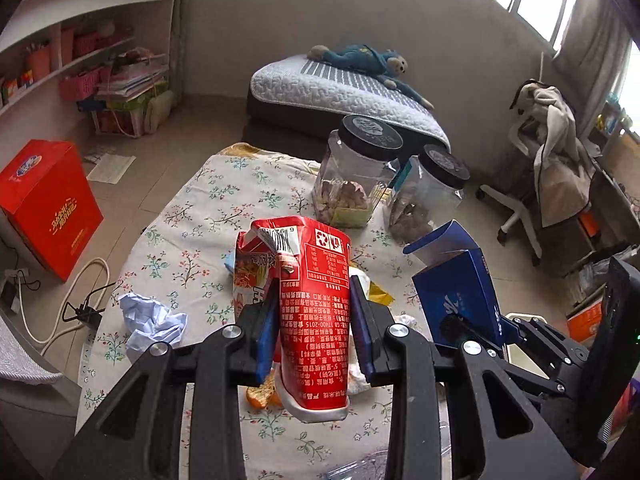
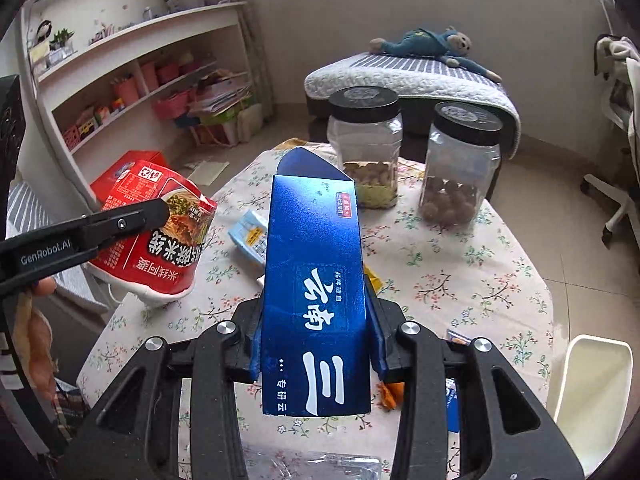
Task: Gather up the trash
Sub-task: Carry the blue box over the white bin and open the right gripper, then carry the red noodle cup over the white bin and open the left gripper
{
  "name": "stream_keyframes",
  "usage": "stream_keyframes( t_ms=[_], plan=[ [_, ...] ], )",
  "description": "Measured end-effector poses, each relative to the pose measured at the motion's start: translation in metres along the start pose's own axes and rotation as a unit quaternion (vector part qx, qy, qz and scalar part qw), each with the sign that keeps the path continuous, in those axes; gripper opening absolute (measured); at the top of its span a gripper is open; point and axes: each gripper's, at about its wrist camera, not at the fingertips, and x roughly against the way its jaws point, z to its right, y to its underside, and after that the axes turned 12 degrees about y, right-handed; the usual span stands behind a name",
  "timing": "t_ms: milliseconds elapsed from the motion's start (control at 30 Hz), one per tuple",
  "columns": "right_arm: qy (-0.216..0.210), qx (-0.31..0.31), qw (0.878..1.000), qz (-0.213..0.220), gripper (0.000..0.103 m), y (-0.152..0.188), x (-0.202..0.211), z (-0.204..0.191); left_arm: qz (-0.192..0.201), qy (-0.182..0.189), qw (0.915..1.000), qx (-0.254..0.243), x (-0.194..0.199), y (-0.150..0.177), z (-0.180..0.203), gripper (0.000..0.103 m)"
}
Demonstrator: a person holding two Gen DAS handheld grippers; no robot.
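Observation:
My left gripper [image 1: 314,320] is shut on a squashed red noodle cup [image 1: 312,300] and holds it above the table; the cup also shows at the left of the right wrist view [image 2: 160,240]. My right gripper [image 2: 316,332] is shut on a blue carton [image 2: 316,288] with its top flap open, held above the table; the carton also shows in the left wrist view [image 1: 460,288]. On the flowered tablecloth [image 1: 200,208] lie a crumpled pale blue paper [image 1: 152,320], orange peel [image 1: 260,396], a yellow wrapper [image 1: 378,292] and a light blue packet [image 2: 250,236].
Two clear jars with black lids [image 1: 360,172] [image 2: 460,164] stand at the table's far side. A white bin [image 2: 592,384] stands at the right by the table. A red box [image 1: 48,204] and cables [image 1: 76,300] lie on the floor at the left. A clear plastic tray [image 2: 312,468] lies at the near edge.

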Motion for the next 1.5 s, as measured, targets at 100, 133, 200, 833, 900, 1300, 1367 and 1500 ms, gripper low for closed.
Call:
stream_keyframes(
  t_ms=[100, 133, 200, 833, 900, 1300, 1367, 1500],
  plan=[
    [0.025, -0.022, 0.999, 0.018, 0.037, -0.001, 0.007, 0.019, 0.017, 0.007, 0.9997, -0.018, -0.003, 0.001, 0.022, 0.033],
    [0.035, -0.028, 0.999, 0.024, 0.037, 0.000, 0.009, 0.026, 0.022, 0.008, 0.9994, -0.026, -0.004, 0.002, 0.030, 0.033],
    [0.047, -0.042, 0.997, 0.031, 0.037, 0.000, 0.013, 0.039, 0.028, 0.010, 0.9990, -0.035, -0.007, 0.003, 0.043, 0.033],
    [0.176, -0.182, 0.967, 0.031, 0.038, 0.027, 0.056, 0.184, -0.006, 0.058, 0.9942, -0.090, -0.058, 0.032, 0.148, 0.033],
    [0.194, -0.195, 0.961, 0.017, 0.038, 0.034, 0.056, 0.201, -0.012, 0.067, 0.9931, -0.095, -0.064, 0.035, 0.159, 0.033],
    [0.293, -0.272, 0.916, 0.019, 0.065, 0.070, 0.095, 0.288, -0.058, 0.141, 0.9815, -0.115, -0.106, 0.061, 0.245, 0.033],
    [0.304, -0.289, 0.907, 0.029, 0.074, 0.076, 0.105, 0.303, -0.067, 0.151, 0.9780, -0.127, -0.113, 0.068, 0.265, 0.033],
    [0.320, -0.325, 0.889, 0.041, 0.080, 0.088, 0.120, 0.329, -0.078, 0.170, 0.9717, -0.144, -0.123, 0.079, 0.298, 0.033]
  ],
)
